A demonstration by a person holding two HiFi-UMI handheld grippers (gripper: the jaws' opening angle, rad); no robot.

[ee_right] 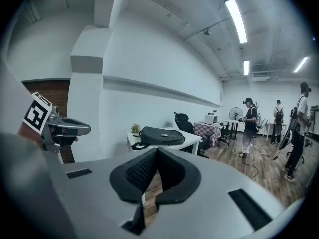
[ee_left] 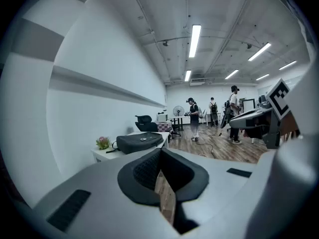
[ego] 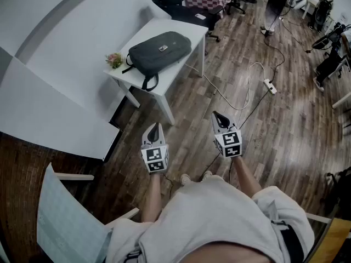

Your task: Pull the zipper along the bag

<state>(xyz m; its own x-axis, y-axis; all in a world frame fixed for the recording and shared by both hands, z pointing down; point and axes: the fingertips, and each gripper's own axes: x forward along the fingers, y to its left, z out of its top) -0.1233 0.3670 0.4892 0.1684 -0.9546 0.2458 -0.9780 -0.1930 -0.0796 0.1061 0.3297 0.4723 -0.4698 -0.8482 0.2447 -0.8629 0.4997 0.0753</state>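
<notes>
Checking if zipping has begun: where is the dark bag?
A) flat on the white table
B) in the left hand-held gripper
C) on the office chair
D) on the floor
A: the bag lies on the white table; the left hand-held gripper and right hand-held gripper are shut, far from it.

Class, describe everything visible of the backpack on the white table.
The backpack is dark grey, seemingly soft fabric, lying flat on the white table and covering most of its top. A small pale tag sits on its upper face; a strap loop hangs over the table's near edge. A flowering plant stands beside one end. Only the table visibly touches it. Its zipper is too small to make out.
</notes>
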